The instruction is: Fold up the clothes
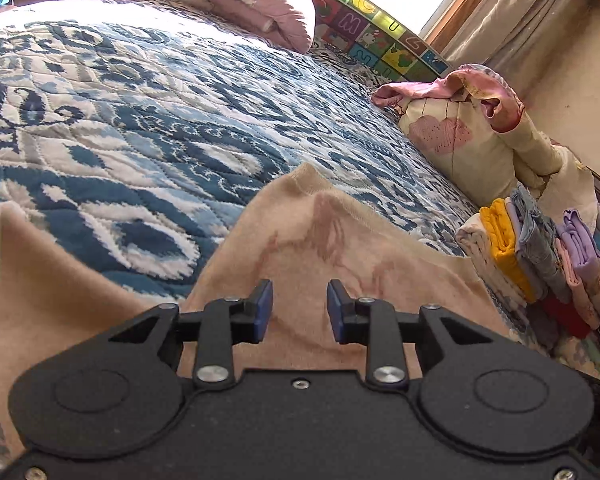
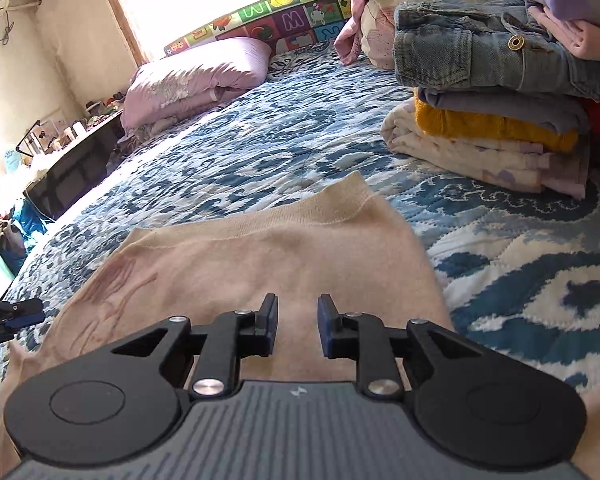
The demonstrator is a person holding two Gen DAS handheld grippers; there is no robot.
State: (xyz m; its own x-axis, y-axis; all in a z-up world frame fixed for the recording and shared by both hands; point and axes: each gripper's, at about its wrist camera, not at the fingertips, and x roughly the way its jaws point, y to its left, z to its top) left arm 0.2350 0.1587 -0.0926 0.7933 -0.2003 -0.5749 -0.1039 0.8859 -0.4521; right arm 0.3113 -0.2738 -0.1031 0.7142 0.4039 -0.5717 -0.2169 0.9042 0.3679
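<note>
A beige knit garment (image 1: 312,240) with a faint pink print lies spread on the blue and white quilt (image 1: 140,120). It also shows in the right wrist view (image 2: 260,256). My left gripper (image 1: 299,310) is open and empty, just above the garment. My right gripper (image 2: 297,326) is open and empty, above the garment's right part. The tip of the left gripper (image 2: 16,314) shows at the left edge of the right wrist view.
A stack of folded clothes (image 2: 496,112), with jeans on top, stands at the right on the quilt (image 2: 228,152); it also shows in the left wrist view (image 1: 540,256). Pillows (image 1: 460,128) and a pink folded duvet (image 2: 196,76) lie at the far side. A desk (image 2: 72,160) stands at the left.
</note>
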